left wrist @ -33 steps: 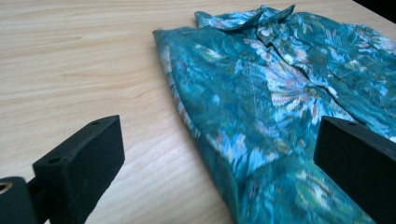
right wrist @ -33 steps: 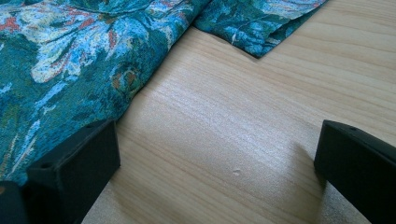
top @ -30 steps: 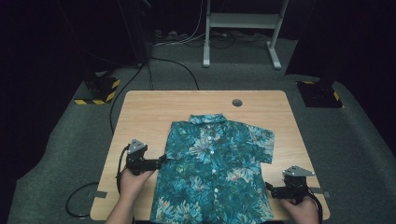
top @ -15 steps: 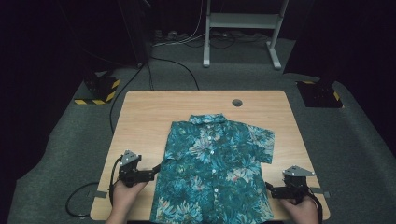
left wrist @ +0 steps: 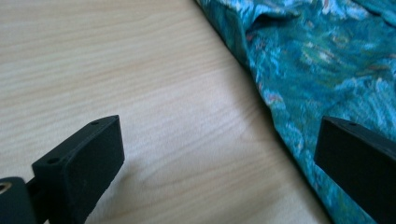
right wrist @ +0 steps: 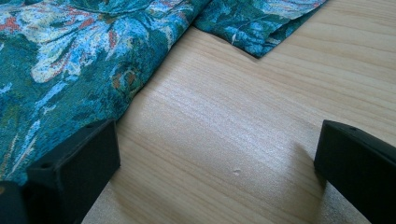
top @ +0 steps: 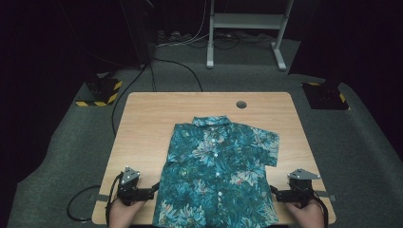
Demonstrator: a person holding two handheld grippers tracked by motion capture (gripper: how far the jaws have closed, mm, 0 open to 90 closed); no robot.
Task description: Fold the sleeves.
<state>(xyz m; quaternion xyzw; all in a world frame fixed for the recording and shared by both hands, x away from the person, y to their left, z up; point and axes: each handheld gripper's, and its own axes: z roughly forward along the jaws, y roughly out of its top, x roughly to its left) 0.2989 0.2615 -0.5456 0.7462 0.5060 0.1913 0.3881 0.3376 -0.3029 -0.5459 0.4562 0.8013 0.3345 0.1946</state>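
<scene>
Now both tools sit low at the near edge of the wooden desk [top: 142, 123], poised to take the shirt's bottom corners. The left hand-held gripper [top: 153, 189] has its jaws wide, the shirt [top: 216, 173] just to its right, the hem edge running toward one jaw. The right hand-held gripper [top: 274, 192] is wide too, with cloth by its left jaw. Next, I'd judge, each must slide inward and pinch the hem. The fabric looks thin and soft, a teal floral print, lying flat and buttoned.

Shirt [top: 216, 175] hem cut off below.
</scene>
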